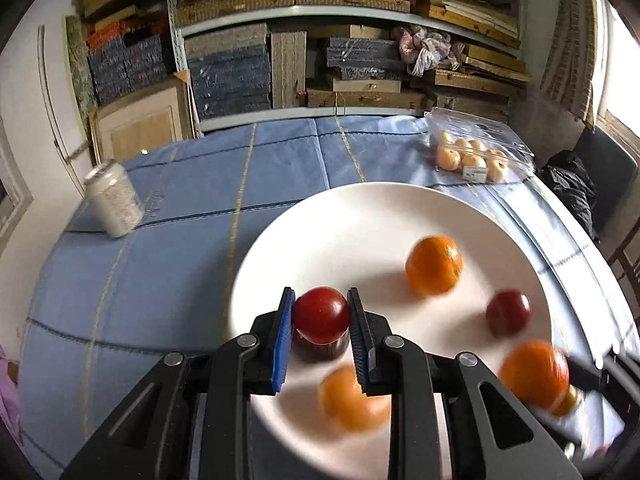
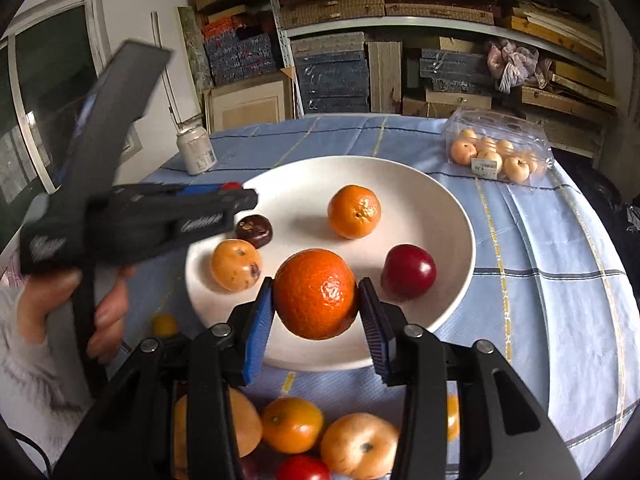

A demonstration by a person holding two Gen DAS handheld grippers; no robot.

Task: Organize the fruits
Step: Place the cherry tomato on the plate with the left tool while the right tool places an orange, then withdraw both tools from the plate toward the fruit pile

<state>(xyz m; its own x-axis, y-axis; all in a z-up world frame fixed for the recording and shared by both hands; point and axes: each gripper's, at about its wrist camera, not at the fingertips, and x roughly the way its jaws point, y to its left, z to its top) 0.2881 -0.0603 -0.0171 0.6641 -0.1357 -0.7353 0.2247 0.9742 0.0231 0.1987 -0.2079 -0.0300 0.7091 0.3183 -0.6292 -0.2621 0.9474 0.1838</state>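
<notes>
My left gripper (image 1: 321, 293) is shut on a small red tomato (image 1: 322, 314) and holds it over the near left part of the white plate (image 1: 360, 216). On the plate lie a mandarin (image 1: 434, 265), a dark red plum (image 1: 508, 312), a pale orange fruit (image 1: 352, 396) and a dark brown fruit (image 1: 320, 350) under the tomato. My right gripper (image 2: 316, 282) is shut on a deep orange mandarin (image 2: 316, 294) above the plate's (image 2: 452, 216) front rim. The left gripper (image 2: 236, 192) reaches in from the left, carried by a hand (image 2: 108, 304).
More loose fruit (image 2: 292, 424) lies on the blue checked cloth (image 2: 560, 320) in front of the plate, and a small yellow one (image 2: 164, 324) to its left. A clear box of pale fruit (image 2: 498, 152) sits at the back right, a white jar (image 2: 196, 150) at the back left. Shelves of boxes stand behind.
</notes>
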